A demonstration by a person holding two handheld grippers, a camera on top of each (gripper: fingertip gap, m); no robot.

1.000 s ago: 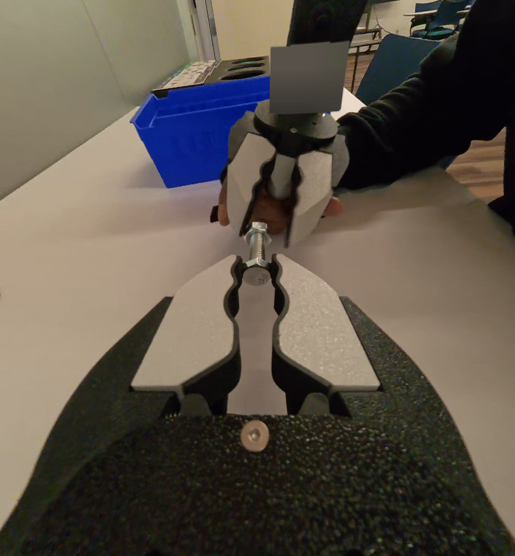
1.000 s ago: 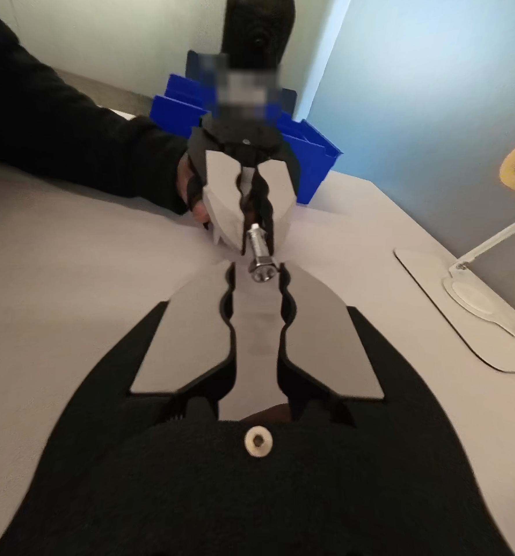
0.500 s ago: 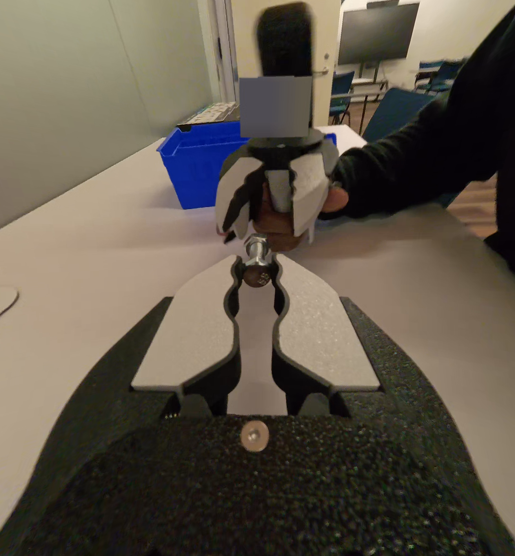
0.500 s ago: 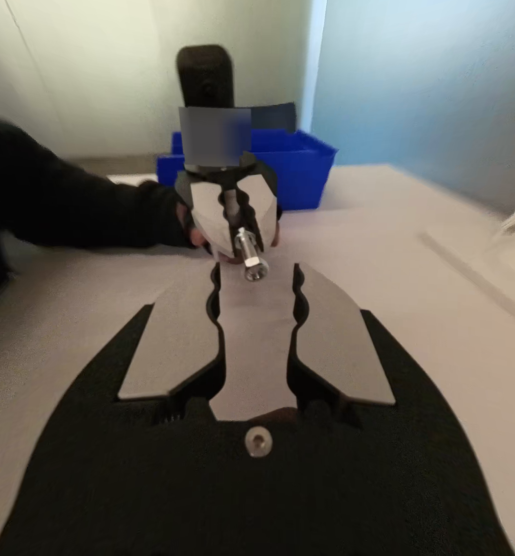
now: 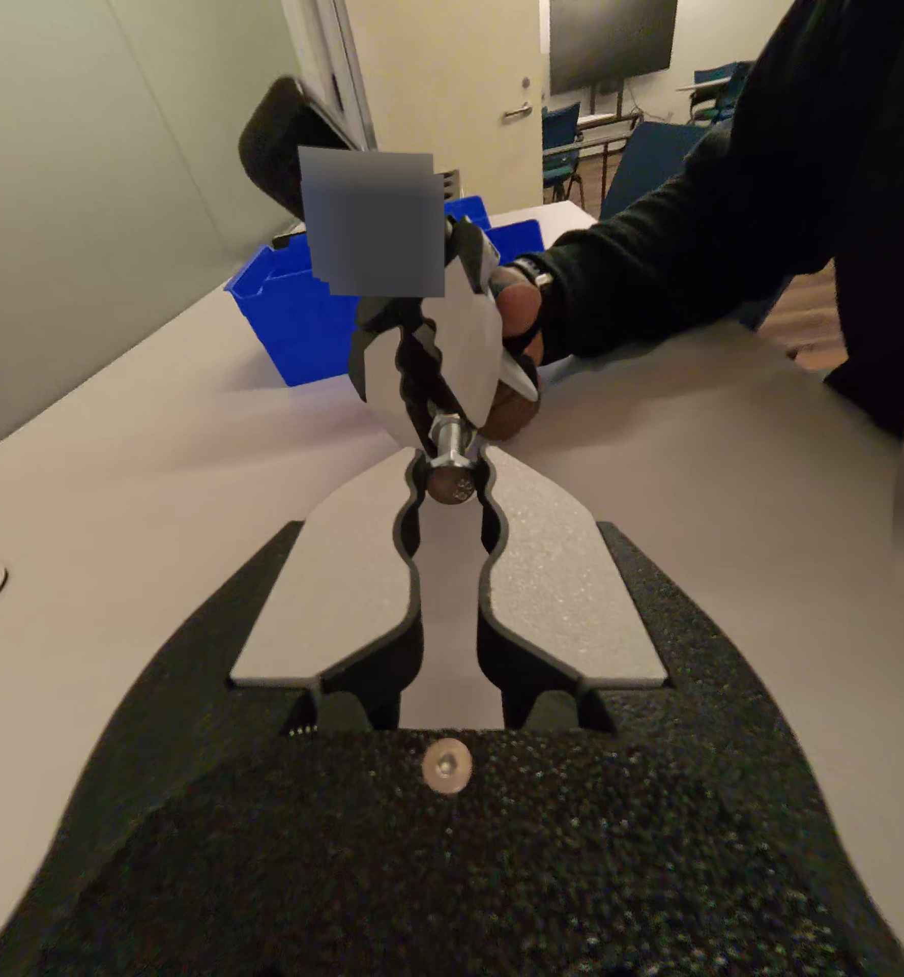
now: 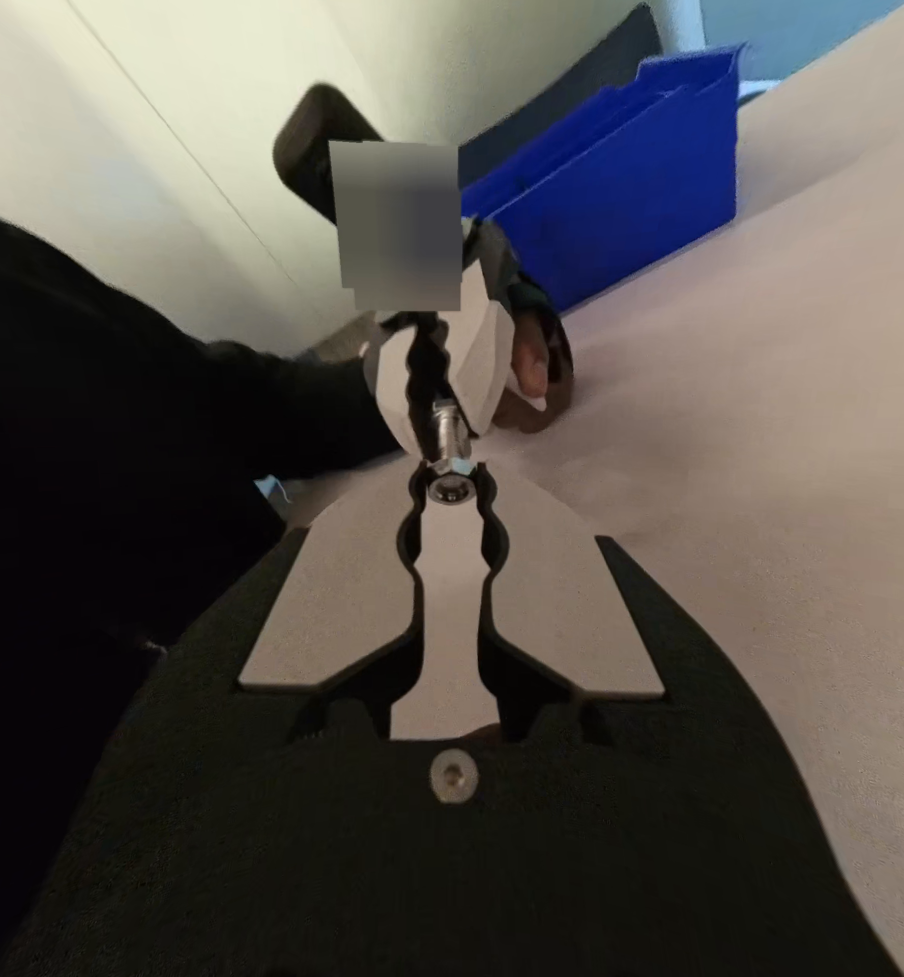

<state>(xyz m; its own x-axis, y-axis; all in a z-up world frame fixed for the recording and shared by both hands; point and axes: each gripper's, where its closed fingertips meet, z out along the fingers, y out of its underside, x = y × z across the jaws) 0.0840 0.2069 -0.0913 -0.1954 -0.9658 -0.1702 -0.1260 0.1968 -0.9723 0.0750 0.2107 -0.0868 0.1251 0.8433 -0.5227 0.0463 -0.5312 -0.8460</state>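
Left wrist view: left tool (image 5: 450, 478) clenched on the hex head of a steel bolt (image 5: 452, 444), both fingertips pressed to its flanks. The bolt's long axis runs straight ahead from this tool, shank pointing away into the right tool (image 5: 452, 423), which faces it head-on, tilted, and grips a nut (image 5: 445, 423) on the far end. Both are held above the desk (image 5: 122, 476). Blue bin (image 5: 301, 328) stands behind; its contents are not visible.

Right wrist view: right tool (image 6: 450, 478) clamped on the nut (image 6: 452, 468), threaded end showing through it. Shank (image 6: 449, 433) runs forward to the left tool (image 6: 441, 417). Blue bin (image 6: 624, 185) behind, inside hidden.
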